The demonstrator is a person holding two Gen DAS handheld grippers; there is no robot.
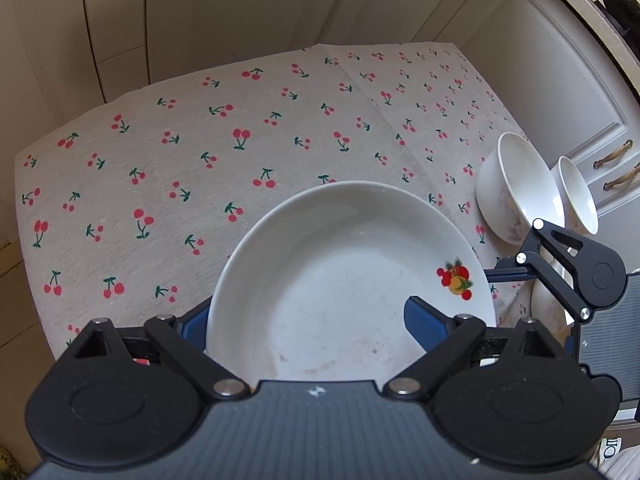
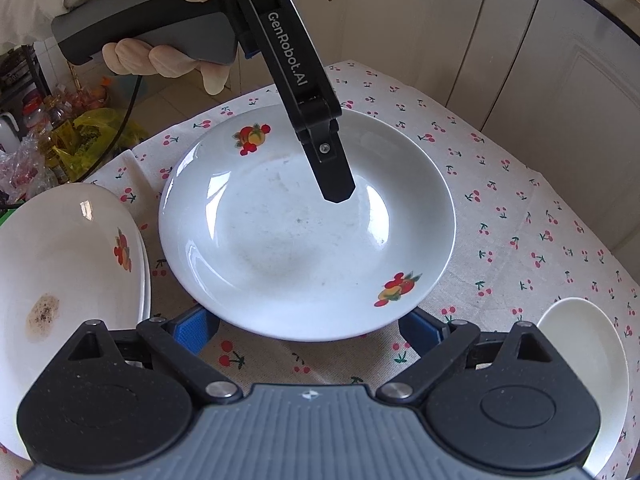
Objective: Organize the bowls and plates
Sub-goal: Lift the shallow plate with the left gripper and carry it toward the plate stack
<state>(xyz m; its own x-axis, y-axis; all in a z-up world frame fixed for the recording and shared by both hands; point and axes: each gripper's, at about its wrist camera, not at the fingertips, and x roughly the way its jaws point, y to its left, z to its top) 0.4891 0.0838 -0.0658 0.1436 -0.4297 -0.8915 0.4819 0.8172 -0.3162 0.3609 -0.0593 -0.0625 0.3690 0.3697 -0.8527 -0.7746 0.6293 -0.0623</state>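
The white glazed ceramic deep plate with fruit decals (image 2: 306, 224) sits on the counter (image 1: 160, 184) under a cherry-print cloth, mid-scene, between both my claws. I'd call it stiff, fairly heavy for its size, slick-glazed and breakable, so chip risk if it knocks another dish. My left claw (image 1: 308, 320) has its jaws straddling the near rim in the left wrist view, one blue pad inside the well, the other outside under the rim; whether the pads actually press I cannot tell. My right claw (image 2: 308, 330) stands open, blue pads either side of the plate's near edge, nothing pinched. Best hold, in my view, is across the rim, one pad under, one on the sloped inner wall, squeezed firmly since the glaze will slide. At the left in the right wrist view is a stack of similar white fruit-decal plates (image 2: 72, 264), top one with a brown stain, just beside the deep plate; probably the stacking target. Two white ceramic bowls (image 1: 520, 188) lie tipped on their sides at the far right in the left wrist view, touching each other. Another white dish (image 2: 588, 360) shows near right. The cloth is soft and wrinkled, so it may drag. Room: cream cabinet doors (image 1: 560, 92) behind, a gloved hand (image 2: 168, 20) on the left handle, and clutter with yellow bags on the floor at far left.
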